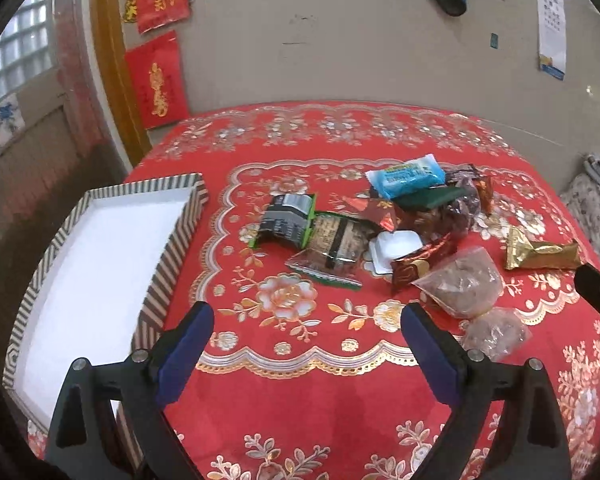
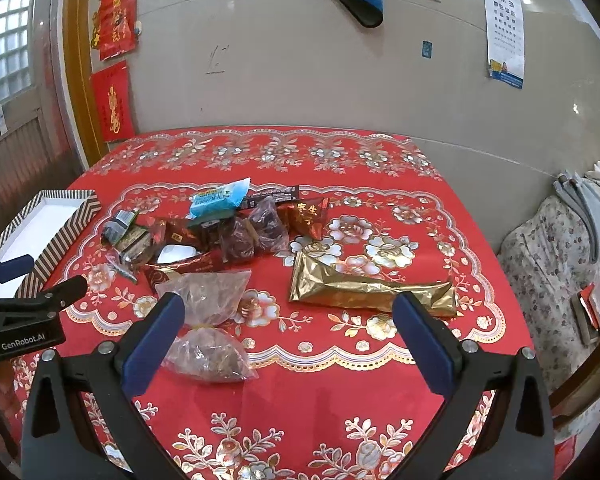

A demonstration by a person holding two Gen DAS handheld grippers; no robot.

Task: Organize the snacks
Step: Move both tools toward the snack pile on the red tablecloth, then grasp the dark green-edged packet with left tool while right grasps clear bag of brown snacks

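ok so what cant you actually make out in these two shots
- Striped tray: near end hidden behind the left gripper in the left wrist view; cut by the frame edge in the right wrist view.
- Snack pile: packets overlap, so the lower ones are hidden.
- Blue packet: print too small to read.
- Right gripper: only a dark tip shows in the left wrist view.

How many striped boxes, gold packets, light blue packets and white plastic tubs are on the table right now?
Striped box: 1
Gold packet: 1
Light blue packet: 1
White plastic tub: 1
Total: 4
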